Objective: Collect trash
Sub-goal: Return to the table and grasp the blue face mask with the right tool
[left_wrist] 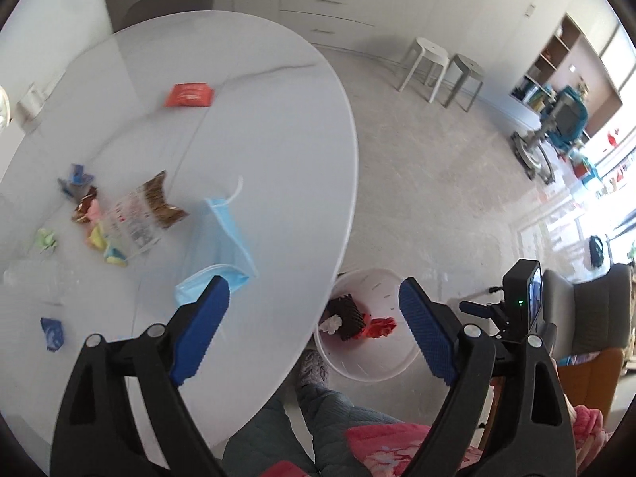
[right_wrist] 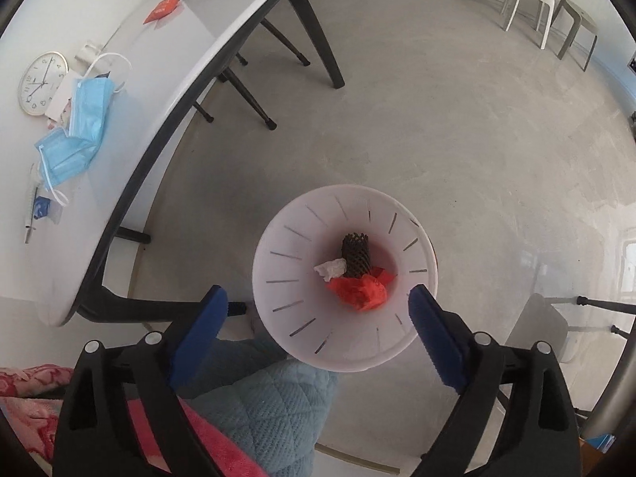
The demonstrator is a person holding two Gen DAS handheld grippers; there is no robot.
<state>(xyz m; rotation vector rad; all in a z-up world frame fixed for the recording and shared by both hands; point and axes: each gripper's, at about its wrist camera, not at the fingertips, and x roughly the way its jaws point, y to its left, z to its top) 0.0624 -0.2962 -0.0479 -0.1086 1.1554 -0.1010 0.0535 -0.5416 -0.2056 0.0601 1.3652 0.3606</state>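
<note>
Two blue face masks [right_wrist: 75,127], a red packet [left_wrist: 190,95] and candy wrappers [left_wrist: 99,222] lie on the white table [left_wrist: 258,127]. Its curved edge overhangs the white bin [right_wrist: 346,278] on open floor, which holds a red wrapper [right_wrist: 361,292], tissue and black netting. The left gripper [left_wrist: 314,304] and right gripper [right_wrist: 318,304] stand spread wide, holding nothing.

Grey concrete floor [right_wrist: 457,127], two stools [left_wrist: 441,71], white drawers [left_wrist: 326,4].

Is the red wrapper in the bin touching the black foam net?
Touching. The right wrist view looks straight down into the white bin: the red wrapper lies against the black foam net's lower end, no gap.
</note>
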